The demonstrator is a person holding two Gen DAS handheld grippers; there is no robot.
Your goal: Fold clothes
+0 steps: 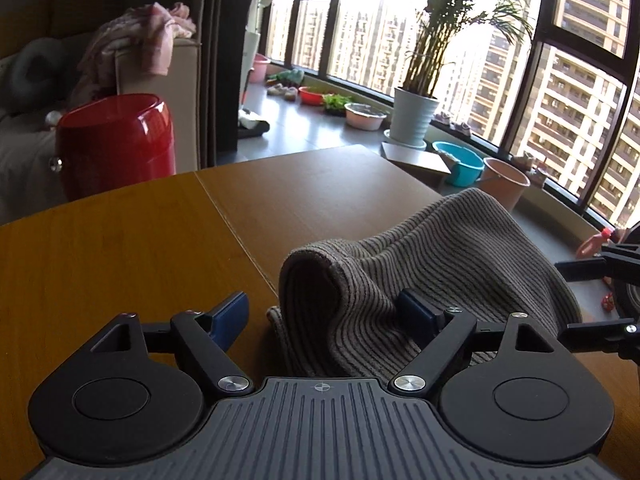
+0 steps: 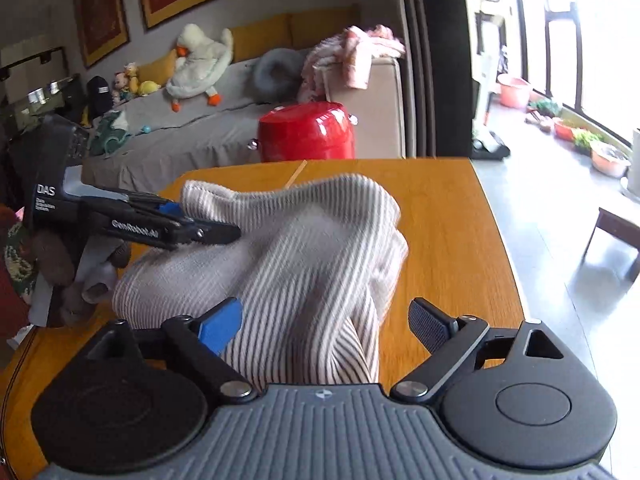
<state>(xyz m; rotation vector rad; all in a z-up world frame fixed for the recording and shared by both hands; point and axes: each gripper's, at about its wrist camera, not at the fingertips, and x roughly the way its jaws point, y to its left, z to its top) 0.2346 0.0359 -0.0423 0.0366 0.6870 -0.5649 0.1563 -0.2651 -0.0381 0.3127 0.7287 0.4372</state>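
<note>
Both of your claws stood wide open over the wooden tabletop, neither one pinching anything. Your left claw had its right finger pressed into the bunched striped knit garment while its left finger sat apart over bare wood, and the cloth lay heaped in a rumpled mound near the tabletop's right edge. Your right claw hovered with the garment's folds between its spread fingers, with the red bin beyond the tabletop's far edge.

The striped cloth is motion-blurred; its near edge is hidden behind the right gripper body at lower frame.
</note>
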